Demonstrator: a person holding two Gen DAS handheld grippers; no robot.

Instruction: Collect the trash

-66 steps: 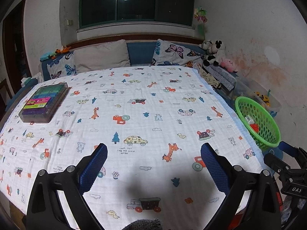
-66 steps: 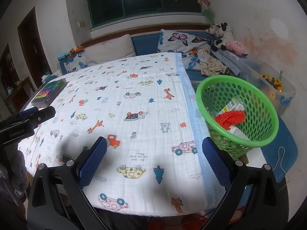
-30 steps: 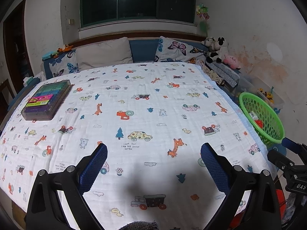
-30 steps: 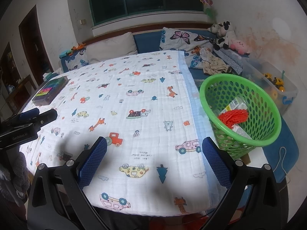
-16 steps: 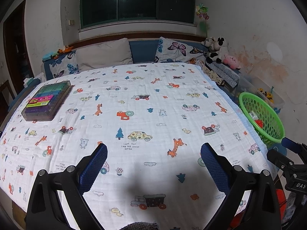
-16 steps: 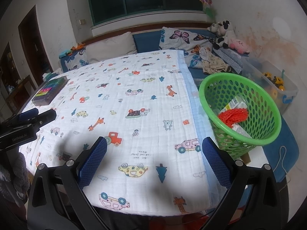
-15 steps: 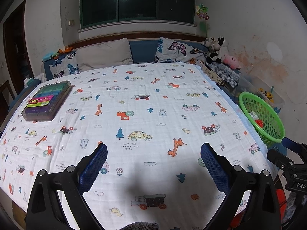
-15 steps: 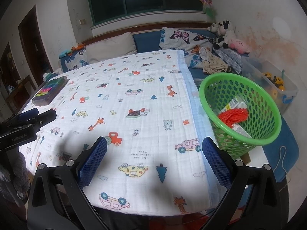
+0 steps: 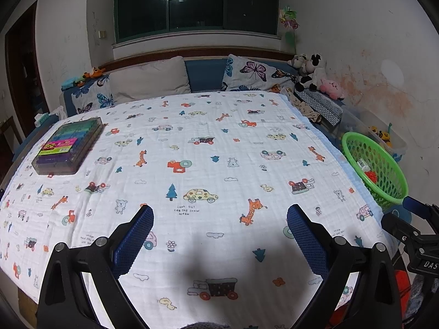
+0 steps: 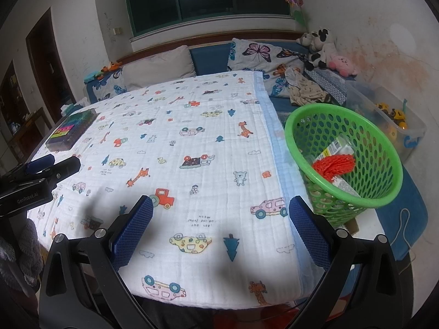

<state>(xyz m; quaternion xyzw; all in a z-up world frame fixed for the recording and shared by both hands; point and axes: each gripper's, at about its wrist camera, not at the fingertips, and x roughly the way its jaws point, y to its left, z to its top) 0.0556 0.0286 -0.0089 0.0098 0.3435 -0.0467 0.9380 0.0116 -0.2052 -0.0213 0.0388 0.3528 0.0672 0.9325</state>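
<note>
A green mesh basket [image 10: 382, 200] stands beside the bed's right edge and holds an orange net bundle [image 10: 333, 166] and white wrappers [image 10: 338, 146]. It also shows in the left wrist view [image 9: 356, 140] at the right. My left gripper [image 9: 219, 220] is open and empty above the foot of the bed. My right gripper [image 10: 221, 215] is open and empty above the bed's right front corner, left of the basket. No loose trash shows on the printed white blanket [image 9: 205, 164].
A dark box of coloured items [image 9: 68, 145] lies on the blanket's left side. Pillows [image 9: 149, 81] and plush toys [image 9: 311, 72] line the headboard. A clear bin of toys [image 10: 389, 120] stands by the right wall. A blue mat [image 10: 411, 213] lies on the floor.
Both grippers have drawn back a little from the bed and stayed open. Over the last half second nothing visibly moved.
</note>
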